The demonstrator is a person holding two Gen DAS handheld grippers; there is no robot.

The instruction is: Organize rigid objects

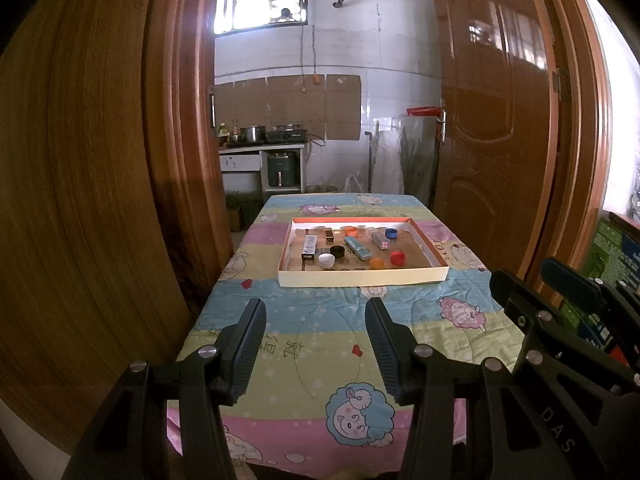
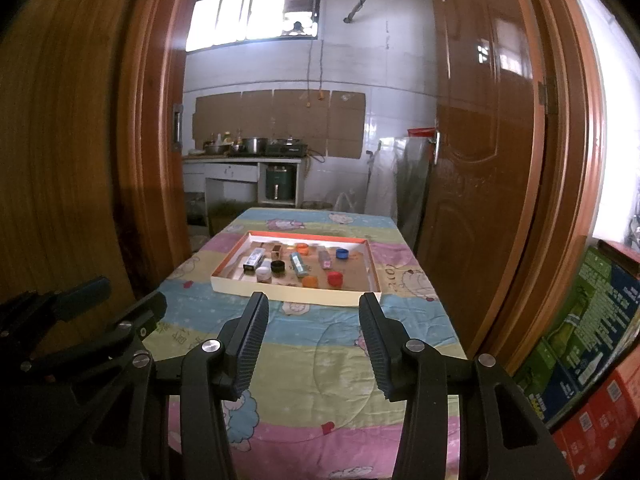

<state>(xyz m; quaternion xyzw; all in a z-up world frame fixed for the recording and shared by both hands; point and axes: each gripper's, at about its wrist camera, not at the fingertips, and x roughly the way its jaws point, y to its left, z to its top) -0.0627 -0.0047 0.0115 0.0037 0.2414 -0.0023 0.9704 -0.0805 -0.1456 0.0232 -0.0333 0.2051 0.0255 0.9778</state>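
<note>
A shallow cardboard tray with a white outer wall and orange rim lies on the table's middle. It holds several bottle caps, among them a white cap, black cap, red cap, orange cap and blue cap, plus small boxes such as a teal box. My left gripper is open and empty, above the near table, well short of the tray. My right gripper is open and empty, also short of the tray.
The table wears a pastel cartoon-sheep cloth. Wooden doors stand at left and right. Stacked printed cartons stand right of the table. A kitchen counter with pots lies beyond.
</note>
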